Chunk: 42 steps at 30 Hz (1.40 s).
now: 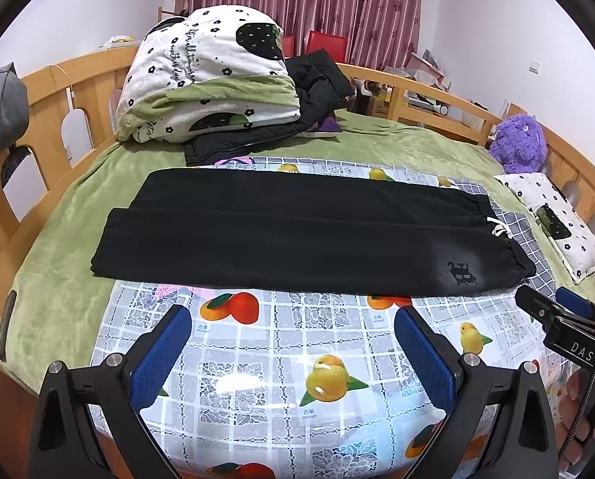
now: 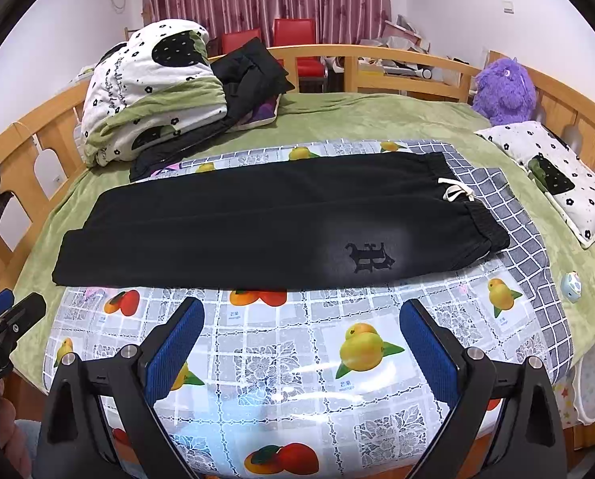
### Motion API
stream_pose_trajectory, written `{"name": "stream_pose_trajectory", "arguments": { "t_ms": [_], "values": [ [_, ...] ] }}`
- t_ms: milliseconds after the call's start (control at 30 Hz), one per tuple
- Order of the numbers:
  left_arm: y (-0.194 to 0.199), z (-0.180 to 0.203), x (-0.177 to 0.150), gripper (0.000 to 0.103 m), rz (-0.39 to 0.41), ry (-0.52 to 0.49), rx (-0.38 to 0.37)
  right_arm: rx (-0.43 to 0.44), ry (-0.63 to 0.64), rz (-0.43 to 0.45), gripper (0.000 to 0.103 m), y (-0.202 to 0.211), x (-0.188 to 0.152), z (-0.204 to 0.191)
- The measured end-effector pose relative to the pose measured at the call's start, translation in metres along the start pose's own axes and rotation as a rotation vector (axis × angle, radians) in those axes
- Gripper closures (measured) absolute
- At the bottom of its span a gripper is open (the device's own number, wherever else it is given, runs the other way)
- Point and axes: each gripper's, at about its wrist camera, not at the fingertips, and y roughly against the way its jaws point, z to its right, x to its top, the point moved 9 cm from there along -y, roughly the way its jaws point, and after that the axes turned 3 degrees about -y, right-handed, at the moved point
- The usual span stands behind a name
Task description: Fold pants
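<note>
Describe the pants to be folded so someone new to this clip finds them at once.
Start at the wooden-railed bed with the green blanket; a fruit-print plastic cloth lies over its near part. The black pants lie flat across that cloth, waistband to the right. Unlike the black jacket heaped by the folded quilt, they have a white drawstring and a dark emblem.

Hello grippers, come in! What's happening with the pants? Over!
Left gripper and right gripper open, holding nothing. Black pants flat on fruit-print tablecloth, legs together, untouched. Nothing in the way.

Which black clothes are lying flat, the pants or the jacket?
The black pants, spread flat on the fruit-print tablecloth. The black jacket sits crumpled behind, against the folded quilt.
</note>
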Motion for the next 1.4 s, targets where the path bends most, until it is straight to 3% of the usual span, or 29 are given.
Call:
{"name": "stream_pose_trajectory", "arguments": {
  "t_ms": [1033,1300,1400],
  "values": [
    [-0.004,-0.020,0.007,0.001,-0.009,0.029,-0.075,-0.005,0.035,-0.004,0.006,0.002,0.001,-0.013],
    [0.001,-0.026,0.023,0.001,0.053,0.081,-0.153,-0.020,0.044,0.061,0.006,0.010,0.012,-0.018],
    [0.006,-0.029,0.035,0.001,0.090,0.022,-0.108,-0.020,0.036,0.069,0.006,0.016,0.019,-0.016]
  ]
}}
